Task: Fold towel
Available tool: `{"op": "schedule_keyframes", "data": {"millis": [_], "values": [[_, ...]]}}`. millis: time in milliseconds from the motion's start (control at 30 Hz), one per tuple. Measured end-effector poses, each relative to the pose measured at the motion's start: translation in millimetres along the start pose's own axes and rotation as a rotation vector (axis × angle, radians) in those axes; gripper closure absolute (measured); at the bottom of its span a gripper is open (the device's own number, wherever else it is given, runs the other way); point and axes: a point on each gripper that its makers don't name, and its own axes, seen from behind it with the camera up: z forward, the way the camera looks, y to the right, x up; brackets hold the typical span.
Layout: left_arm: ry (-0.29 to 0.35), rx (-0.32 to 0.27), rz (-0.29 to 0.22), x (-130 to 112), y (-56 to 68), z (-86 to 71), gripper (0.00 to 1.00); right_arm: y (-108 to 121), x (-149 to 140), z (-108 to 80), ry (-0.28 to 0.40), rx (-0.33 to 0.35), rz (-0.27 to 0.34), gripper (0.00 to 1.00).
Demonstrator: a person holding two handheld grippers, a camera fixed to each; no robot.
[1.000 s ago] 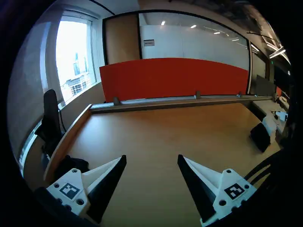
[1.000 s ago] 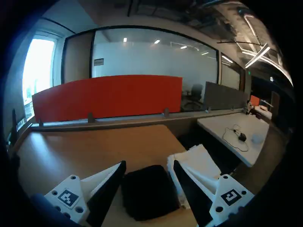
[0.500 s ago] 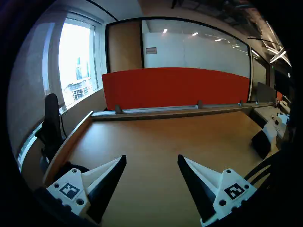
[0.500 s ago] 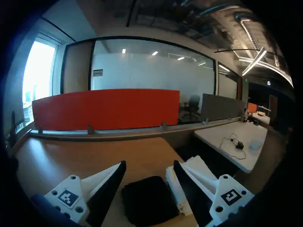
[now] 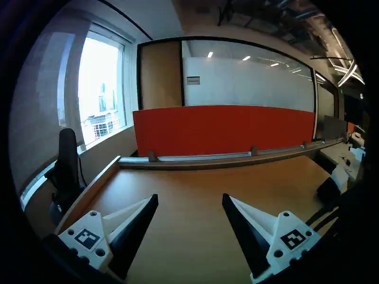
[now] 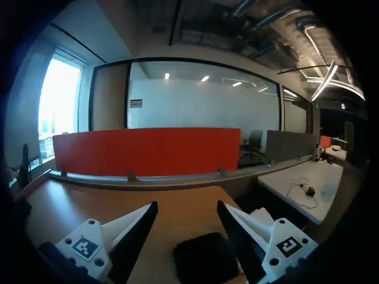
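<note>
- Shifted down to bottom centre since earlier frame: folded black cloth towel (image 6: 206, 258), lying on brown wooden desk (image 6: 76, 201).
- Spread wide, holding nothing: left gripper (image 5: 189, 196), right gripper (image 6: 186, 203).

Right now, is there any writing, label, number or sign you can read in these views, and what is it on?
No text can be read.
Small sign on the back wall above the red divider: too small and blurred to read.
Square black-and-white markers on the left gripper and right gripper: coded patterns, no letters or numbers.
</note>
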Motion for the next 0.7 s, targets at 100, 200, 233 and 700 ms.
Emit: {"op": "schedule_keyframes", "data": {"millis": [100, 200, 233, 700], "values": [[0.012, 0.001, -0.004, 3.8, -2.5, 1.9, 0.00, -15.2, 3.9, -1.5, 0.006, 0.019, 0.004, 0.03], [0.026, 0.001, -0.007, 8.3, -5.7, 3.5, 0.00, -31.4, 10.5, -2.9, 0.016, 0.038, 0.018, 0.03], [0.031, 0.001, -0.008, 10.0, -6.8, 3.8, 0.00, -37.2, 13.2, -3.5, 0.022, 0.047, 0.021, 0.03], [0.122, -0.001, -0.025, 38.3, -22.1, 6.5, 0.00, -118.8, 43.8, -8.9, 0.089, 0.150, -0.020, 0.03]]}}
